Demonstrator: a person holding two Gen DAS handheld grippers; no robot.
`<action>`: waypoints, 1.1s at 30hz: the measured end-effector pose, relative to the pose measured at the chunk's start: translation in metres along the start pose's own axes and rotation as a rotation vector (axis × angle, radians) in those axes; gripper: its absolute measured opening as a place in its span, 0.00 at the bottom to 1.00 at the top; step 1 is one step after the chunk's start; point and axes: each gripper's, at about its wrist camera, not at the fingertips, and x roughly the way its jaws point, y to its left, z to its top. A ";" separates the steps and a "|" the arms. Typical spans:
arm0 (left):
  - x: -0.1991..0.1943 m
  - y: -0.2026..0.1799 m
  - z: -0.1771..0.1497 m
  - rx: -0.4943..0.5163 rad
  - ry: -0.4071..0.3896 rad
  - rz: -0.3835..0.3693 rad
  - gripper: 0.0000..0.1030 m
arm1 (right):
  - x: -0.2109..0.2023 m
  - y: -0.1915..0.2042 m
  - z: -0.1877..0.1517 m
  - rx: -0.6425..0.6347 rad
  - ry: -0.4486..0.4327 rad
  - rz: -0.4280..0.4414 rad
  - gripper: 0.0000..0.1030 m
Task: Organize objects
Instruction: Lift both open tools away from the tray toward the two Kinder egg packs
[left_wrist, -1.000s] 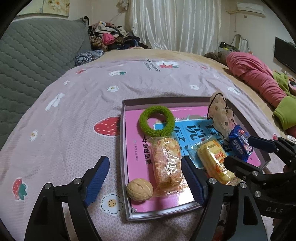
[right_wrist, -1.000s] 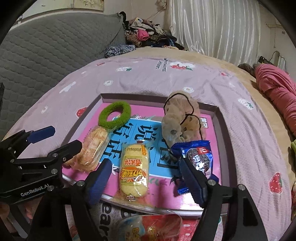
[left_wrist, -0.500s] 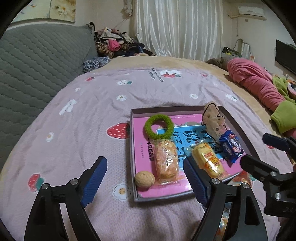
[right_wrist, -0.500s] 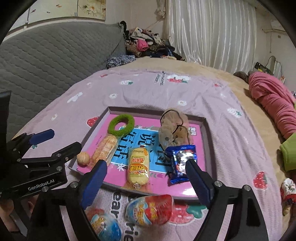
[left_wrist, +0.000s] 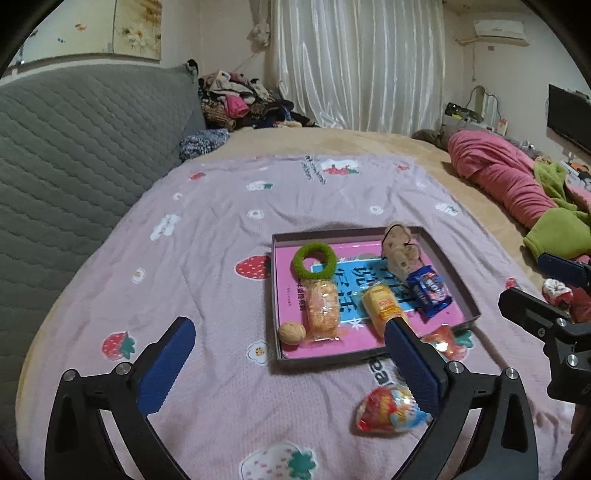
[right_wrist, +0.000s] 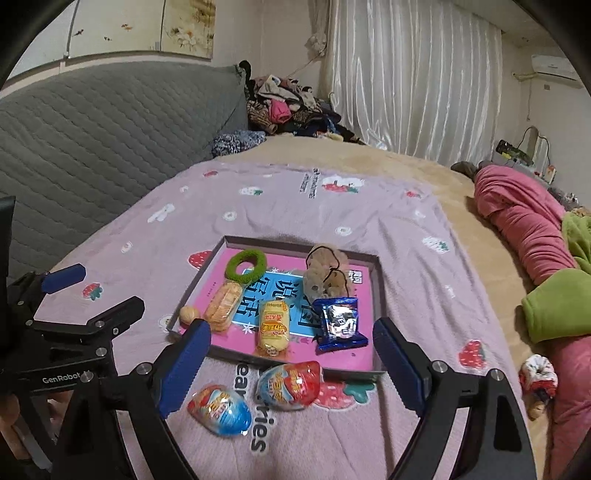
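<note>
A shallow box tray (left_wrist: 274, 295) (right_wrist: 379, 288) with a pink and blue bottom lies on the lilac strawberry bedspread. In it are a green ring (left_wrist: 314, 262), a walnut (left_wrist: 291, 333), an orange biscuit pack (left_wrist: 324, 310), a yellow snack pack (right_wrist: 273, 325), a blue cookie pack (right_wrist: 340, 325) and a brown plush (right_wrist: 327, 275). Two egg-shaped foil sweets (right_wrist: 219, 406) (right_wrist: 290, 384) lie on the spread in front of the tray. My left gripper (left_wrist: 290, 328) hovers above the tray's near left corner, its jaws opening with nothing between them. My right gripper (right_wrist: 291, 326) is open and empty above the tray's front edge.
A grey quilted headboard (left_wrist: 74, 147) runs along the left. A clothes pile (left_wrist: 236, 99) sits at the back. A pink blanket (left_wrist: 498, 177) and a green garment (right_wrist: 554, 302) lie at the right, with a small red and white item (right_wrist: 537, 376) near them.
Both grippers have risen and drawn back from the tray, which looks smaller now. The two foil sweets have come into view. The left jaws stand wider apart.
</note>
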 end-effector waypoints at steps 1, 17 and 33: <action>-0.007 -0.002 0.000 0.000 -0.002 -0.003 0.99 | -0.006 0.000 0.000 -0.002 -0.004 -0.003 0.87; -0.088 -0.026 -0.023 0.046 -0.023 0.005 0.99 | -0.097 0.001 -0.009 -0.002 -0.080 -0.016 0.88; -0.138 -0.053 -0.055 0.093 -0.033 0.006 0.99 | -0.149 0.005 -0.035 -0.017 -0.099 -0.024 0.92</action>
